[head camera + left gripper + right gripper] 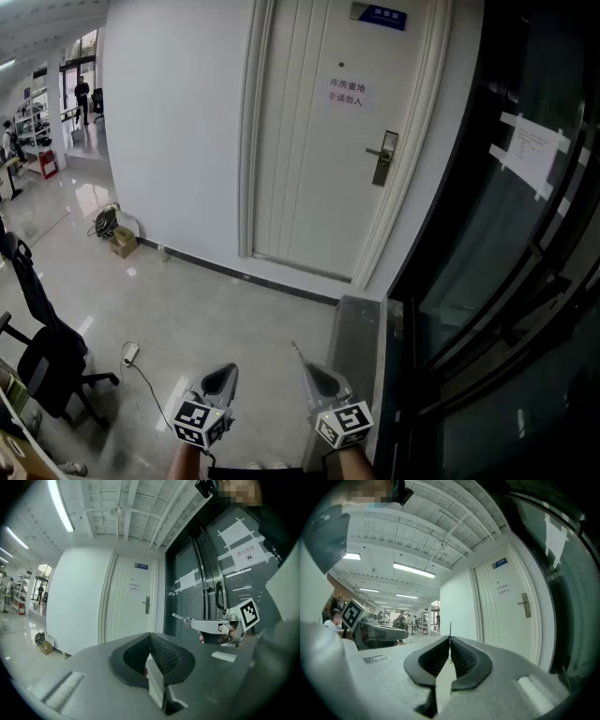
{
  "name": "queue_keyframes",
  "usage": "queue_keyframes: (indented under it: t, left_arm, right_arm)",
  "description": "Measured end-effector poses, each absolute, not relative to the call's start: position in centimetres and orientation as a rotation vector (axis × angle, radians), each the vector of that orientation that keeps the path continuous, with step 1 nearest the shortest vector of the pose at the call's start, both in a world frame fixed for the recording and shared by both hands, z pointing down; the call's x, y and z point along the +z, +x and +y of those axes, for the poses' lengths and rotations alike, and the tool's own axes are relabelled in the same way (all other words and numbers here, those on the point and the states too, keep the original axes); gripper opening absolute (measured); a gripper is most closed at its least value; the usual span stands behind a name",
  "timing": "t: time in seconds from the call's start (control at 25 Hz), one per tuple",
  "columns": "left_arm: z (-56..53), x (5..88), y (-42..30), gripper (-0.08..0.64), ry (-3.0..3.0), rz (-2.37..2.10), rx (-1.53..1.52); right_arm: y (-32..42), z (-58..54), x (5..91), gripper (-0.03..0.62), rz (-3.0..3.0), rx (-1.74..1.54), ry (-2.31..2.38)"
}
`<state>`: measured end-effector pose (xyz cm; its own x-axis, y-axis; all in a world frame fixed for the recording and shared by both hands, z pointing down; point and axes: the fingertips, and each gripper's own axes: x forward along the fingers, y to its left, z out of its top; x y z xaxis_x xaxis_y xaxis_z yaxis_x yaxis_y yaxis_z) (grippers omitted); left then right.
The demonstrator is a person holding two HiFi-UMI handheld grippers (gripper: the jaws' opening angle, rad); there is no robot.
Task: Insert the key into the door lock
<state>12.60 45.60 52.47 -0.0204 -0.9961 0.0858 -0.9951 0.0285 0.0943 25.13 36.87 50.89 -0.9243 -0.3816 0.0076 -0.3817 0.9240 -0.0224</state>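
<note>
While the door (309,141) is well apart from both grippers, the step in hand is judged to be the approach, with nothing yet inserted. At the left, a chair (42,352) and a cable (141,370) are on the floor (216,300) and are best left aside.

The left gripper (221,378) is held level, its jaws together with nothing seen between them. It is not needed for the insertion and is best kept low and out of the right one's way.

The right gripper (311,372) is clamped on the key (296,351), whose thin blade sticks out forward beyond the jaw tips. The grip should be kept firm, since a blade pinched at one end may pivot when pressed.

The lock (383,157), a plate with a lever pointing left, is mounted near the door's right edge, close to the frame and the glass wall (511,244). The keyhole cannot be made out from here. The blade should be brought level to the lock's height, lined up squarely once the slot is seen, and pushed in straight without side force.
</note>
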Motion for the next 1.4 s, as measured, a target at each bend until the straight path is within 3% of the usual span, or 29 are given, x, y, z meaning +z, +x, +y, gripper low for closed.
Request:
queue_keyframes:
  t: [1.04, 1.4]
  left_arm:
    - [46.8, 53.1, 7.6, 0.002, 2.111, -2.144, -0.022]
    - [43.6, 53.4, 3.6, 0.002, 2.088, -2.157, -0.021]
  right_arm:
    - [19.1, 38.5, 52.5, 0.011, -3.049, 0.065, 0.572]
    - [15.2, 34.4, 52.7, 0.011, -3.047, 0.065, 0.577]
